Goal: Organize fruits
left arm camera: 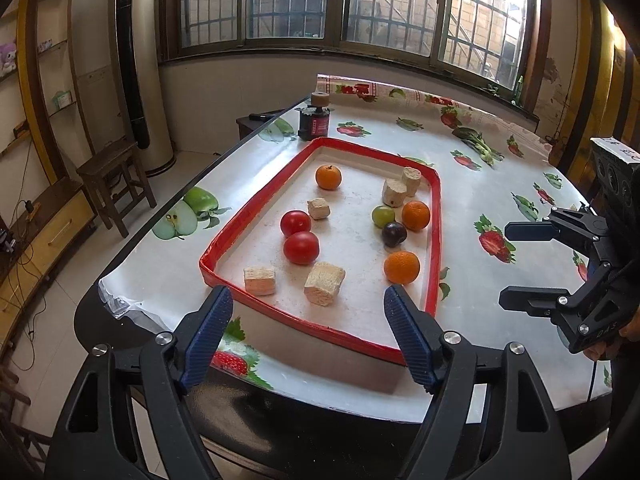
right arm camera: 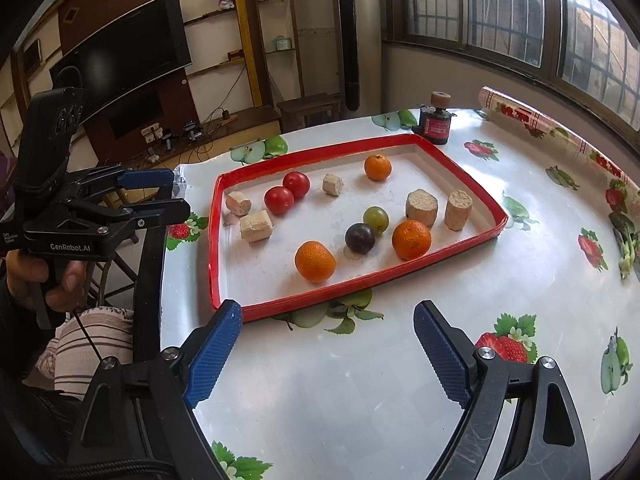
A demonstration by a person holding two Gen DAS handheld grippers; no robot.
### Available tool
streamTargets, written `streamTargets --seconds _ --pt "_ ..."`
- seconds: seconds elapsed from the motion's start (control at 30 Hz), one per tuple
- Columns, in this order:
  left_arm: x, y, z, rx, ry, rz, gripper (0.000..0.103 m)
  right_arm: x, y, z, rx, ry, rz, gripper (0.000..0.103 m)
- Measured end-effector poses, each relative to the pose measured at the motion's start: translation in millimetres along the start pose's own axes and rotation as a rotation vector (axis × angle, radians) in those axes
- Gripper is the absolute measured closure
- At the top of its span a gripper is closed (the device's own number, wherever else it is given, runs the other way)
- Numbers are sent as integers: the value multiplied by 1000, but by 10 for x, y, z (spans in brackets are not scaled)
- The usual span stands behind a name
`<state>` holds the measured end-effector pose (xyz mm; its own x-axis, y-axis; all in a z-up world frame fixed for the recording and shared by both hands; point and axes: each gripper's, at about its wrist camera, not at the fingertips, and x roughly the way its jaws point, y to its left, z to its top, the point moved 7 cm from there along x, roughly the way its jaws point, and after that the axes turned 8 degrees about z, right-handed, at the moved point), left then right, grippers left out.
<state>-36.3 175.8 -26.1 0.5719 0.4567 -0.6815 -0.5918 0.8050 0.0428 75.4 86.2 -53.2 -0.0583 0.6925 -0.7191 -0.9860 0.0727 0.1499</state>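
Observation:
A red-rimmed tray [left arm camera: 240, 216] [right arm camera: 360, 280] lies on the table. In it are three oranges [left arm camera: 401, 267] [right arm camera: 315, 261], two red tomatoes [left arm camera: 301, 247] [right arm camera: 279, 200], a green grape [left arm camera: 383, 216] [right arm camera: 375, 219], a dark plum [left arm camera: 394, 234] [right arm camera: 360, 238] and several tan wood blocks [left arm camera: 324, 283] [right arm camera: 256, 226]. My left gripper [left arm camera: 308, 300] [right arm camera: 154, 196] is open and empty, just before the tray's near edge. My right gripper [right arm camera: 328, 320] [left arm camera: 516, 264] is open and empty, over the table beside the tray.
A dark jar with a cork top [left arm camera: 315, 118] [right arm camera: 435, 122] stands behind the tray. The fruit-print tablecloth [left arm camera: 500, 184] ends in a roll [right arm camera: 540, 120] at the far side. A wooden stool [left arm camera: 112, 176] and a tall air conditioner [left arm camera: 136, 64] stand left of the table.

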Motion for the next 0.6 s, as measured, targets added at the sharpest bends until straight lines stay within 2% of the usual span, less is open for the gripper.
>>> streamTargets --seconds 0.23,0.5,0.6 --pt "-129 -41 -19 1 -30 4 25 -218 72 13 -36 -100 -10 13" --pt "-324 -122 -53 24 -76 20 25 -479 73 6 -12 -202 5 5" --pt "-402 -173 -71 35 -89 24 19 -564 55 -10 -4 -224 1 5"
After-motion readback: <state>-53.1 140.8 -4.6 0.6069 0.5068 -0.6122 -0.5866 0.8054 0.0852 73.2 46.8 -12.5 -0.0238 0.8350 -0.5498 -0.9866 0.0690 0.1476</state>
